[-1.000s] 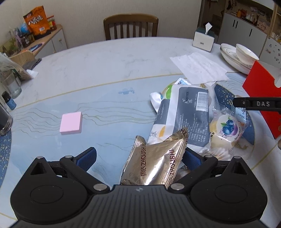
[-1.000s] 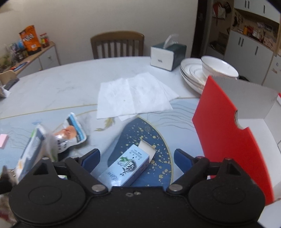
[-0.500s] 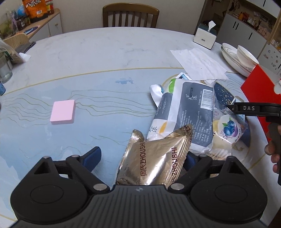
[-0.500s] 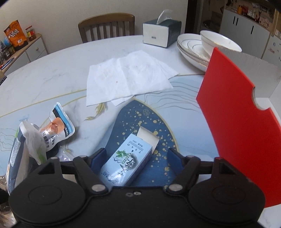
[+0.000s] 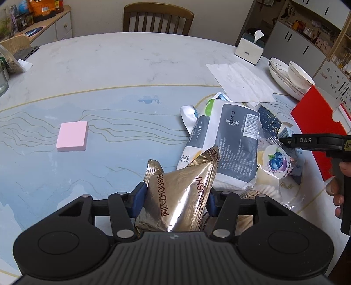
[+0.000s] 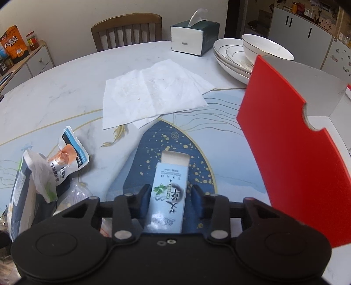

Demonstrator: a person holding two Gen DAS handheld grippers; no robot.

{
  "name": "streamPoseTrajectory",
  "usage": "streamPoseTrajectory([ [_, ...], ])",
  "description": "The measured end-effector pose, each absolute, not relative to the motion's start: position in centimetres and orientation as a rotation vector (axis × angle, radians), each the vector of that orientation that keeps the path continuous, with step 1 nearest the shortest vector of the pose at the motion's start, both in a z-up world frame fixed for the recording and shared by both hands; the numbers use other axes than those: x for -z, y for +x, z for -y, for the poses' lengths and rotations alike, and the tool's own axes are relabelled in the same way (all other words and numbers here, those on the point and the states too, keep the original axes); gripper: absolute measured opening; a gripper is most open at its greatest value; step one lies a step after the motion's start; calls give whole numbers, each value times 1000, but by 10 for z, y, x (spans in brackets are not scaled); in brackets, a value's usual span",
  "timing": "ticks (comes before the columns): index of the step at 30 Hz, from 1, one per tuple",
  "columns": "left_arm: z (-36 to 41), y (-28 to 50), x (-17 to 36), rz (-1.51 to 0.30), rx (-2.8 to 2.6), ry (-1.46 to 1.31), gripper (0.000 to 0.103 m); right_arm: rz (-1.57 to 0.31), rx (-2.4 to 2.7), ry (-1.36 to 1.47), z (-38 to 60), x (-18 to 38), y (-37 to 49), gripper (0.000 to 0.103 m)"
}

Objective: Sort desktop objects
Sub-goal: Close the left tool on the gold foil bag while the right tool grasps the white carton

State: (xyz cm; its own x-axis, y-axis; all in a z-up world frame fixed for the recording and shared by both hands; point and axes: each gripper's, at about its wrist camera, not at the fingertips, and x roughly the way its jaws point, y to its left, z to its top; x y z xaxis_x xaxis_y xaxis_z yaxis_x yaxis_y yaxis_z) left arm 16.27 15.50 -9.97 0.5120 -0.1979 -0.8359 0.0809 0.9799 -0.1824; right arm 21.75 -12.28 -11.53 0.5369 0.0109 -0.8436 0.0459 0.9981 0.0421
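1. Left gripper (image 5: 175,198) – blue pads pressed against both sides of the gold foil snack bag (image 5: 179,193); clenched on it, foil creased at the pinch. Bag stands tilted, its top corner leaning on the grey-and-white paper pack (image 5: 226,149) behind it

2. Grip sits low on the bag, near its bottom seam – probably because that end faced the gripper and lay free of the pile

3. Right gripper (image 6: 168,198) – pads closed against the long sides of the pale blue carton (image 6: 170,193), which lies lengthways along the fingers with its open end flap pointing away. Held across the narrow width, likely the only span the jaws can take

4. Carton is over the dark blue gold-speckled patch (image 6: 175,149) of the table (image 5: 114,65); cannot tell whether it is lifted or resting

5. Red-sided box (image 6: 289,122) stands open just to the right of the right gripper – by my reading the bin for sorted items; its upright red wall must be cleared before anything goes in

6. Remaining pile between the two grippers: paper pack, blueberry-print pouch (image 5: 277,162), small pouch with an orange picture (image 6: 70,157). The wrappers overlap, so lifting the foil bag may drag its neighbours

7. Further out: pink sticky-note pad (image 5: 72,136) alone on the left, well apart from the pile; loose tissues (image 6: 151,94), tissue box (image 6: 194,37), stacked plates and bowl (image 6: 254,52) beyond, chair (image 5: 158,19) at the far edge

8. Sorting looks barely started – most items unsorted
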Motion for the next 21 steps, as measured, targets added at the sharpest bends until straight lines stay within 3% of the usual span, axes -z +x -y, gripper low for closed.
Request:
streamPoseTrajectory([
  [2,-156,162,100,-1019,175,-128,51,-1005,20,61,124,113,214,29],
  [21,-172,145,87,-971,197,-162,48,-948,-24,92,128,66,163,29],
])
